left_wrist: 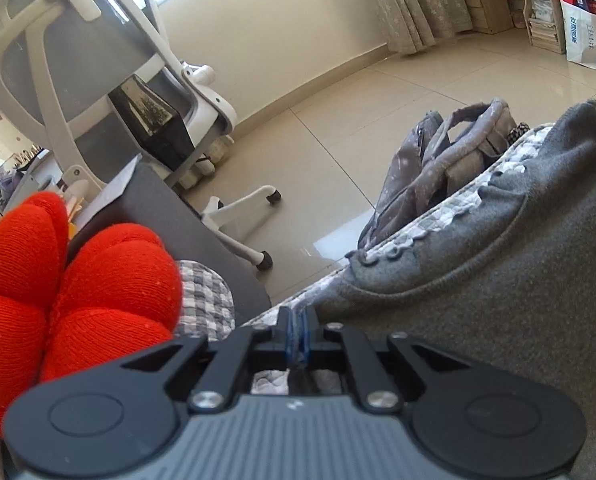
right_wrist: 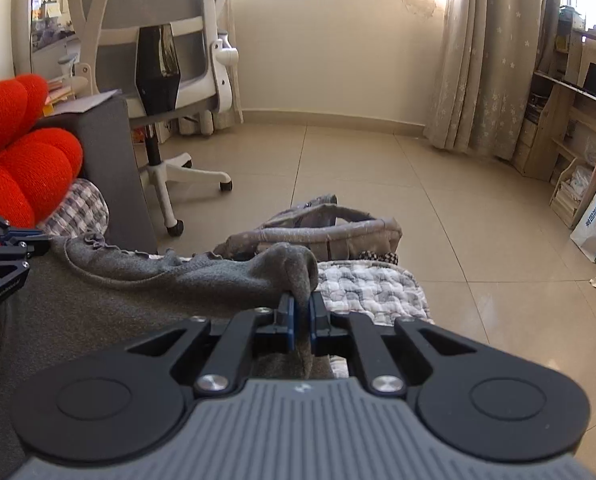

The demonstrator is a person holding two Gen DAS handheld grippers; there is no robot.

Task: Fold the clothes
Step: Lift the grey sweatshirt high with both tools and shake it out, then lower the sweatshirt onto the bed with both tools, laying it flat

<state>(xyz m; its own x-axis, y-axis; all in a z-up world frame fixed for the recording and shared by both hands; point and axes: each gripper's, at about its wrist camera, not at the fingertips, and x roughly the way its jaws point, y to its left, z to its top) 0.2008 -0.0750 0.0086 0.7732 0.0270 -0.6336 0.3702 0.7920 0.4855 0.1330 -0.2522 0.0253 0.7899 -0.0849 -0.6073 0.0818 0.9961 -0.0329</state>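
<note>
We hold the grey sweater (right_wrist: 146,300) pinched in both tools. Right tool (right_wrist: 302,312) clamps its edge; left tool (left_wrist: 297,328) clamps cloth beside the red cushion (left_wrist: 78,300).

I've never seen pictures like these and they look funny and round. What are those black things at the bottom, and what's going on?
Those black things are two grabbing tools, and a person holds one in each hand. Each tool carries a small camera with a bulgy lens, so the room looks curved. One picture looks along the left tool, the other along the right tool. Both tools are pinched shut on a grey sweater with a frilly collar, each near one end of it, to fold it. The sweater lies on a grey-and-white checked blanket. A red knitted cushion sits at the left. Behind are a grey backpack on the tiled floor and a white office chair.
</note>
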